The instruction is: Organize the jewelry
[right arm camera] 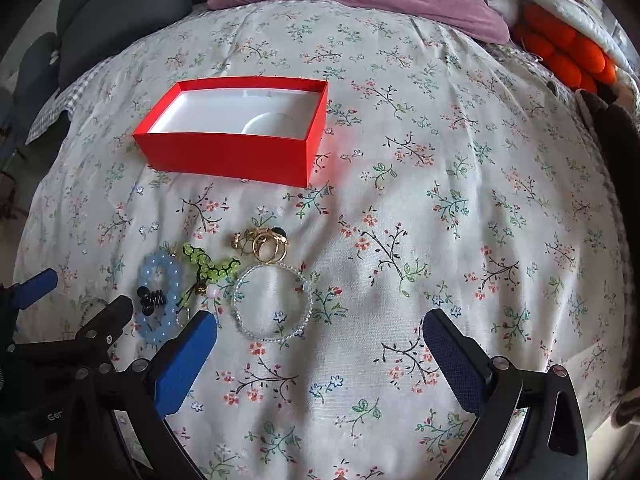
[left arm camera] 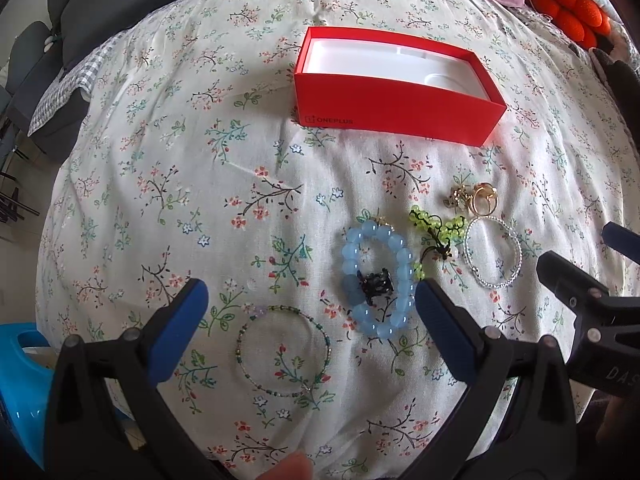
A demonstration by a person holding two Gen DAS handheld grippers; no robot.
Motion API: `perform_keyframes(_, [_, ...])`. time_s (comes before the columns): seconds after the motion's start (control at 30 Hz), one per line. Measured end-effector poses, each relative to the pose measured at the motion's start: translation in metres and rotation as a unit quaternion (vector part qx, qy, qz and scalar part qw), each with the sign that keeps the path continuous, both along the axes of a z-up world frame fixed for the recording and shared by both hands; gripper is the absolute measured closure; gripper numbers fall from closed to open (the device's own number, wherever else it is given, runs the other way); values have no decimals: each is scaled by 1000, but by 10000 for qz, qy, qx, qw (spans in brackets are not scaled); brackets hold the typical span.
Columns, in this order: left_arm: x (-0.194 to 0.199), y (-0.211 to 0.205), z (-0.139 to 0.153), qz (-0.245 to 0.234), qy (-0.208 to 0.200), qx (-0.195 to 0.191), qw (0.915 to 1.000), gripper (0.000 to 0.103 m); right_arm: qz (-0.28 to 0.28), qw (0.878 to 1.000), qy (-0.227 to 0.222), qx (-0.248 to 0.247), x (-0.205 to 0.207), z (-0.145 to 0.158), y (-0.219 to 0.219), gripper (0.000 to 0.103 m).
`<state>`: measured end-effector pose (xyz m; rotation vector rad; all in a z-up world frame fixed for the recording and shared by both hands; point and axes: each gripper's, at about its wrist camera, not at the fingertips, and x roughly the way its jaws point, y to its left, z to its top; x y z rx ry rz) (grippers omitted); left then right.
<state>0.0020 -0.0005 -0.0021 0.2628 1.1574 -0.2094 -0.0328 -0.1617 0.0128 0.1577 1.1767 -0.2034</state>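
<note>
Both grippers' fingers spread apart, empty: left gripper (left arm camera: pixel 312 300) over thin bead bracelet (left arm camera: pixel 284 350); right gripper (right arm camera: pixel 320 332) beside clear bracelet (right arm camera: pixel 273 300).

Left gripper (left arm camera: pixel 310 300) low in frame, jaws spread wide, nothing between blue pads (left arm camera: pixel 178 328). Thin beaded bracelet (left arm camera: pixel 283 350) on floral bedspread (left arm camera: pixel 180 160) between fingers. Blue bead bracelet (left arm camera: pixel 378 278) just beyond, black charm (left arm camera: pixel 375 284) on it. Green bead strand (left arm camera: pixel 434 236), clear bead bracelet (left arm camera: pixel 494 252), gold rings (left arm camera: pixel 478 198) rightward. Open red box (left arm camera: pixel 394 110) farther back. Right gripper (left arm camera: pixel 592 280) at right edge.
</note>
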Motion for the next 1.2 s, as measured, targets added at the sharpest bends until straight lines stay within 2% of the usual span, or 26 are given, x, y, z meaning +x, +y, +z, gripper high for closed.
perform_keyframes(1.2, [1,1,0,-2,11,-25,10000,0,17,10000,-37,-47,1,2,1,0])
